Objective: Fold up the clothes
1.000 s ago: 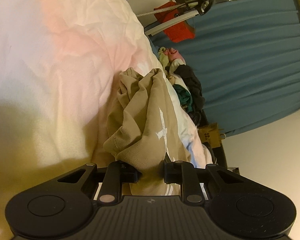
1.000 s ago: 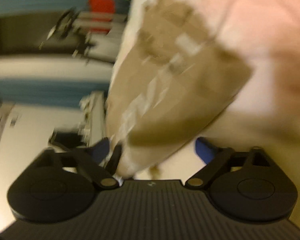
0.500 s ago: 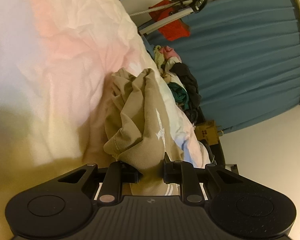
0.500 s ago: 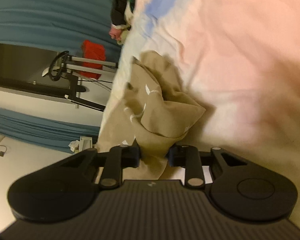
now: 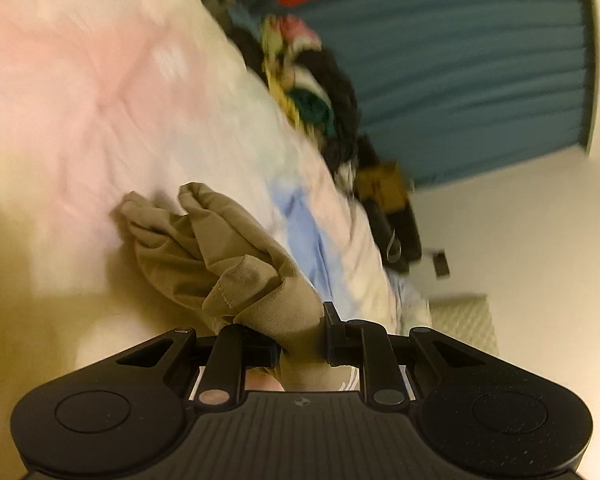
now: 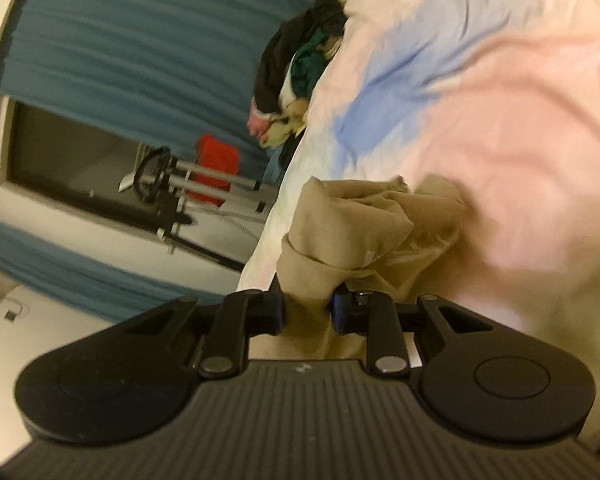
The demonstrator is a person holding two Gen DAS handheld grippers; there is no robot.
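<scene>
tan garment [image 6: 352, 220] in hand-held gripper [image 6: 307, 312]

Matt, soft tan cloth garment [image 5: 228, 264] bunches against a smooth, crinkled pastel bedsheet [image 5: 100, 92]; matt black plastic left gripper [image 5: 302, 346] carries ribbed housing and metal pivot pins.

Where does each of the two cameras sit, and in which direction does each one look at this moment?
Left wrist view: sits on the left gripper, looks forward along its fingers at the tan garment clamped between them, over the pastel duvet; only black gripper parts show.
Right wrist view: sits on the right gripper, looks along its blue-padded fingers at the same garment; again only the gripper shows.
Shared: the garment, the duvet, the pile of clothes and the blue curtain.
</scene>
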